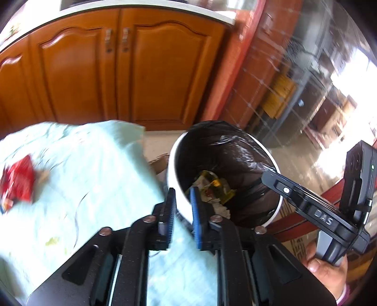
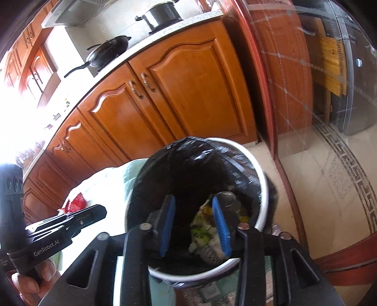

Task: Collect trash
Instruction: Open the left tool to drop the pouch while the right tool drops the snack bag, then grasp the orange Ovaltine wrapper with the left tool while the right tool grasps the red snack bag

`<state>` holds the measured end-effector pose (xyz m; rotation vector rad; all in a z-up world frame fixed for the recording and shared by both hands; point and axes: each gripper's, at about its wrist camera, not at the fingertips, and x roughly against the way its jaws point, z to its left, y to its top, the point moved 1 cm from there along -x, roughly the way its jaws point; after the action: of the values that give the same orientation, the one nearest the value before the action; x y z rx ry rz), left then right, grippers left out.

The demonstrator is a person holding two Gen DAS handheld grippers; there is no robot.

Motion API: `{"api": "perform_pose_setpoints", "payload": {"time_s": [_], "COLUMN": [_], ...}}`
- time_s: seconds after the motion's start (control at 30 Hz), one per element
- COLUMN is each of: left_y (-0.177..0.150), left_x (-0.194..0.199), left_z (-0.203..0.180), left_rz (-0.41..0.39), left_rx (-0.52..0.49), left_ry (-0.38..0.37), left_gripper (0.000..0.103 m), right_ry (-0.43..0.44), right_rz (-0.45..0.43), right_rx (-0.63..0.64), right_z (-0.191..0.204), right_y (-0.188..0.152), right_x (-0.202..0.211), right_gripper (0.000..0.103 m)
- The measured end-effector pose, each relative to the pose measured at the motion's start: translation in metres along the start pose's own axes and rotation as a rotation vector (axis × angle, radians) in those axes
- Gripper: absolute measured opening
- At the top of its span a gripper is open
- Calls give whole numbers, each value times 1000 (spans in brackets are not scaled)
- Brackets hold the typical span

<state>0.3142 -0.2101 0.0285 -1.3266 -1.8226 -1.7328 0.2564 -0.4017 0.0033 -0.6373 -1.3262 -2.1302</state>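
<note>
Right tongs [image 2: 193, 221] parted over lined bin [image 2: 261, 202], red wrapper [image 1: 18, 181] on cloth [image 1: 99, 164]

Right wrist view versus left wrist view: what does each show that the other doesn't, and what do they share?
Only the right wrist view shows the black pan and the steel pot on the counter, and the patterned floor border.

Only the left wrist view shows a small green scrap on the tablecloth.

Both show the white bin with its black liner, wrappers inside, the red wrapper and both open grippers, left gripper, right gripper.
</note>
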Motion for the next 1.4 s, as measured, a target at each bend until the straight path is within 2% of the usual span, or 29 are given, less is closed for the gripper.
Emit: {"api": "perform_pose_setpoints", "payload": {"time_s": [0.07, 0.23, 0.33, 0.43, 0.93, 1.4], "left_y": [-10, -35, -46, -56, -86, -81], "left_x": [11, 36, 48, 59, 112, 126], "left_z": [15, 56, 84, 109, 186, 227], "left_rz": [-19, -41, -40, -47, -90, -90], "left_rx": [42, 126, 187, 244, 350, 340], "left_ry": [10, 62, 84, 106, 188, 262], "left_gripper": [24, 37, 44, 44, 47, 47], "right_ry": [23, 80, 104, 130, 216, 272], "right_rz": [-6, -22, -25, -20, 60, 124], "right_rx": [3, 15, 23, 32, 113, 196], "right_z": [7, 32, 47, 62, 135, 194], "right_y": [-7, -25, -34, -41, -74, -80], "right_x": [4, 12, 15, 17, -2, -33], "right_gripper": [58, 78, 83, 87, 88, 88]}}
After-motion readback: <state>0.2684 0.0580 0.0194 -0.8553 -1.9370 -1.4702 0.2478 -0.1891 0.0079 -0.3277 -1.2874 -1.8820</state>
